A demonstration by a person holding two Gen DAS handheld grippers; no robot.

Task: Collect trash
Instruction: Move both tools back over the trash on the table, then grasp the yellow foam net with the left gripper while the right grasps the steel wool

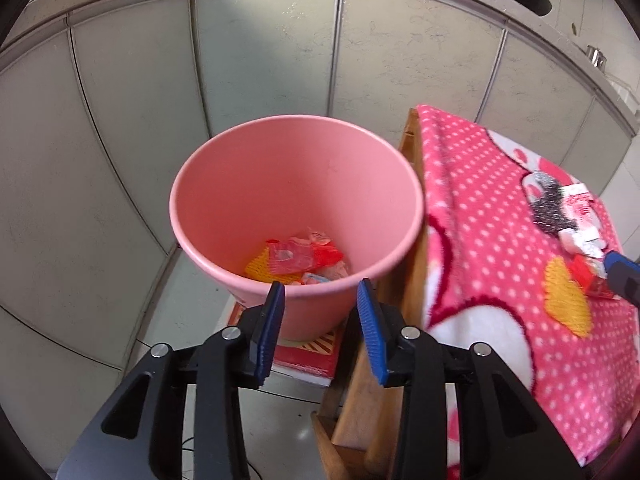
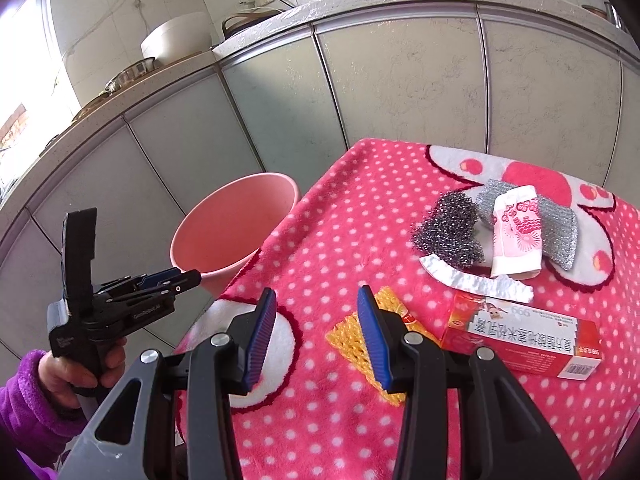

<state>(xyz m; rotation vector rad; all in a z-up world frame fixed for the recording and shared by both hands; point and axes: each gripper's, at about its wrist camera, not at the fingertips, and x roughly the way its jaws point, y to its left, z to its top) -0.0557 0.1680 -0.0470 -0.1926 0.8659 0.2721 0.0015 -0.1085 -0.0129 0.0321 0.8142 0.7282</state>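
Two hand-held grippers were seen. At the left, the left hand-held gripper [image 1: 320, 292] was held over the pink bin [image 1: 296, 216], its jaws apart and nothing between them; wrappers [image 1: 298, 258] lay at the bin's bottom. To its right, the right hand-held gripper [image 2: 316, 300] was poised above the table's pink dotted cloth [image 2: 340, 208], jaws apart and empty, a yellow net [image 2: 352, 336] just beneath. Further right, a steel scourer [image 2: 450, 236], a pink-and-white packet [image 2: 518, 236], a torn foil strip [image 2: 480, 282] and a red carton [image 2: 524, 336] were left lying on the cloth.
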